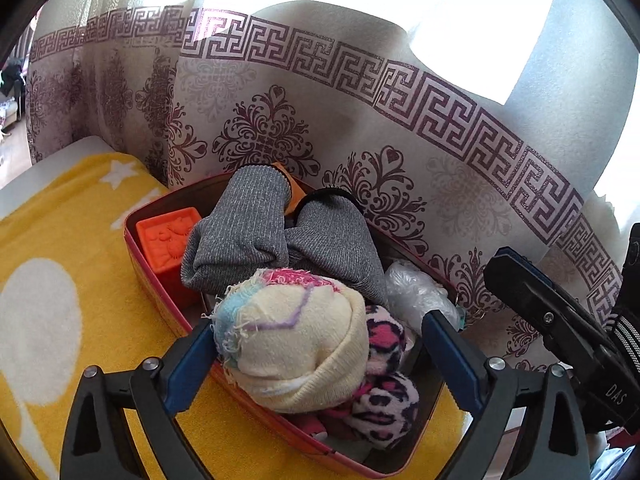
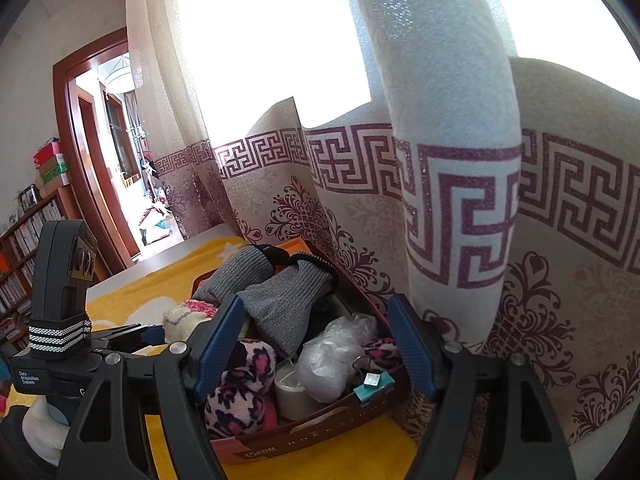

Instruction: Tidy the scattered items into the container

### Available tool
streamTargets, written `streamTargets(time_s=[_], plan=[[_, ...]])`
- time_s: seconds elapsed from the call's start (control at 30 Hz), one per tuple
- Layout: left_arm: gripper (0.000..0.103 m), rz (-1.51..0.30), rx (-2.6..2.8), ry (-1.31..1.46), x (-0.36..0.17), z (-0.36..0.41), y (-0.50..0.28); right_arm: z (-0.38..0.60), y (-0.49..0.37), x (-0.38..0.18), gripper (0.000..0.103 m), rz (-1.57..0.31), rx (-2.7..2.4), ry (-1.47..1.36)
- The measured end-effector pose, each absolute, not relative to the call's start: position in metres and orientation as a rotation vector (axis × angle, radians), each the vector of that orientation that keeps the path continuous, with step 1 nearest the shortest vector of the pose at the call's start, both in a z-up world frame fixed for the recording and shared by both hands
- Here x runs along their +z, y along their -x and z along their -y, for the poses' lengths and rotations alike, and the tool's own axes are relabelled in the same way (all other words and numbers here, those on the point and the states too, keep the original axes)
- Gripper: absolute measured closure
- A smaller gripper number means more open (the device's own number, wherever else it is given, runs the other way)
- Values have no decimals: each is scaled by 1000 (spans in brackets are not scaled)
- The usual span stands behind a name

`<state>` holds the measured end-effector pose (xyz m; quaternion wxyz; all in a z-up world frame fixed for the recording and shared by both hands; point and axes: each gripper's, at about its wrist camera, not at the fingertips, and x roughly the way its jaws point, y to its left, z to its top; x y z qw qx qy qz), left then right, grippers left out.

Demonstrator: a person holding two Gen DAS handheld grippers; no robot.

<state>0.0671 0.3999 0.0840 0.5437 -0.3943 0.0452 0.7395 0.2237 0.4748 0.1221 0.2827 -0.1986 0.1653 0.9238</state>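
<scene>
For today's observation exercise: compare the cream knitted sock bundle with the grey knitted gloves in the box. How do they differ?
The cream sock bundle is rolled into a rounded ball; the grey gloves lie spread out with cuffs pointing toward the curtain. The bundle is pale with pink, blue and purple patches and frayed threads; the gloves are plain grey with dark cuff trim. The bundle sits at the box's near end, between the open left gripper's fingers; the gloves lie farther back. Both are knitted and rest in the box.

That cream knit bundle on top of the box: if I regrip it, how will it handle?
The cream knit bundle looks soft and light, so it should squash between the pads. Its frayed edge may snag. Perched high on the box contents, it might roll off if nudged.
</scene>
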Motion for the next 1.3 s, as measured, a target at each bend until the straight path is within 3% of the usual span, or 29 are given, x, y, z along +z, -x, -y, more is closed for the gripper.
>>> streamTargets(time_s=[0.2, 0.57, 1.0, 1.3], plan=[[1, -82, 1870, 920, 92, -377, -64, -475, -233, 129, 21, -470, 2461, 514], [1, -427, 2360, 731, 116, -343, -100, -466, -249, 129, 20, -409, 2434, 583], [1, -279, 2268, 873, 119, -329, -124, -447, -272, 124, 20, -377, 2457, 624], [1, -312, 2199, 911, 114, -343, -142, -443, -277, 118, 20, -379, 2459, 635]])
